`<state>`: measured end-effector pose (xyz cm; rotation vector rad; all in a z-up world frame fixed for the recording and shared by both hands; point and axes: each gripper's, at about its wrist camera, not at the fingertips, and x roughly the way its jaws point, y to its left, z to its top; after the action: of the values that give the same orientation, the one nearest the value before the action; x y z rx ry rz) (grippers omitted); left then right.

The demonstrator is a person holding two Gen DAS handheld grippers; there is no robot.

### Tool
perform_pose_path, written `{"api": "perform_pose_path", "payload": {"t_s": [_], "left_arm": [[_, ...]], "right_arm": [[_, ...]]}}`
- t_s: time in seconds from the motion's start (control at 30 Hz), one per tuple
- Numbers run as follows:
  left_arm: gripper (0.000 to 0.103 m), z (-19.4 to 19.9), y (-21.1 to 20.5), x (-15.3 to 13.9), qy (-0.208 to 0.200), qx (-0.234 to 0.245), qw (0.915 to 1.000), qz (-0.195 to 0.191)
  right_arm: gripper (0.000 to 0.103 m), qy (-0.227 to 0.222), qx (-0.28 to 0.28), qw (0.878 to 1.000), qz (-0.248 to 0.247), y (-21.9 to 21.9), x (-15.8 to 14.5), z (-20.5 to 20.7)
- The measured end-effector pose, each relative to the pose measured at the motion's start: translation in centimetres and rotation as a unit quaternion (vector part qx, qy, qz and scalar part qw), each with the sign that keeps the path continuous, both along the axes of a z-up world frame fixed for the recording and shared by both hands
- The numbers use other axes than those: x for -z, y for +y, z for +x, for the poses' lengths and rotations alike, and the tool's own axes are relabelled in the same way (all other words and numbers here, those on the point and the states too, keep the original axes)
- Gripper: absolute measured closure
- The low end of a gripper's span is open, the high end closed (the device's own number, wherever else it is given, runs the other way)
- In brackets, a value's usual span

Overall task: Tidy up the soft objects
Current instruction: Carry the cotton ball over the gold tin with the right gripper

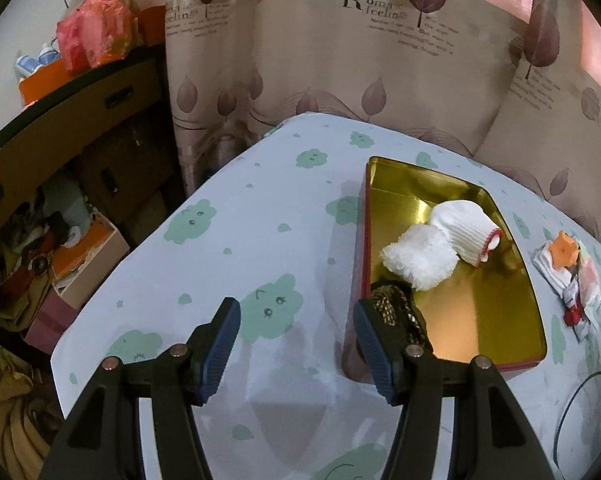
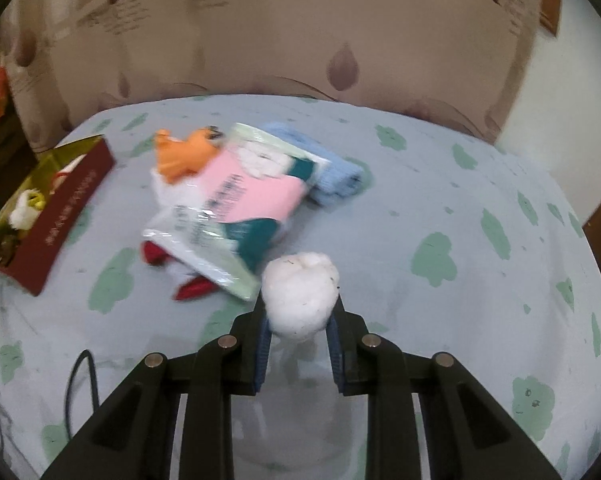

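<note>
Soft white bundle sits squeezed between the fingers of our right gripper, held above the cloud-print tablecloth. Near it lies a pile: a packet of socks, an orange plush and a folded blue cloth (all somewhat blurred). Our left gripper hangs spread wide and empty beside the gold-lined tin, which holds a fluffy white sock, a ribbed white sock and a dark patterned item.
</note>
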<state>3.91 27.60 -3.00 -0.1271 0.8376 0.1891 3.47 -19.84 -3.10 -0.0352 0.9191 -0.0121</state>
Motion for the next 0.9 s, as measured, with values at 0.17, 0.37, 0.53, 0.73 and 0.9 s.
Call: {"api": "perform_pose_path", "payload": {"t_s": [0.17,0.37,0.53,0.73,0.9], "left_arm": [[0.043,-0.1,-0.1,-0.1,-0.004,-0.007,0.9998,0.019],[0.043,0.0,0.3,0.0,-0.002,-0.019,0.9997,0.018],[0.043,0.0,0.7,0.0,-0.004,-0.028,0.9994,0.020],[0.043,0.1,0.8,0.1,-0.003,-0.032,0.9992,0.023],[0.043,0.0,1.3,0.1,-0.003,-0.044,0.9989,0.016]], "right_arm": [[0.080,-0.001,-0.028,1.000,0.005,2.2,-0.3,-0.1],[0.080,0.002,-0.064,0.998,0.011,5.1,-0.5,-0.2],[0.080,0.000,-0.107,0.994,0.021,8.6,-1.3,0.4],[0.080,-0.001,-0.162,0.986,0.029,13.7,-1.7,1.6],[0.080,-0.003,-0.205,0.978,0.036,18.2,-2.0,2.9]]}}
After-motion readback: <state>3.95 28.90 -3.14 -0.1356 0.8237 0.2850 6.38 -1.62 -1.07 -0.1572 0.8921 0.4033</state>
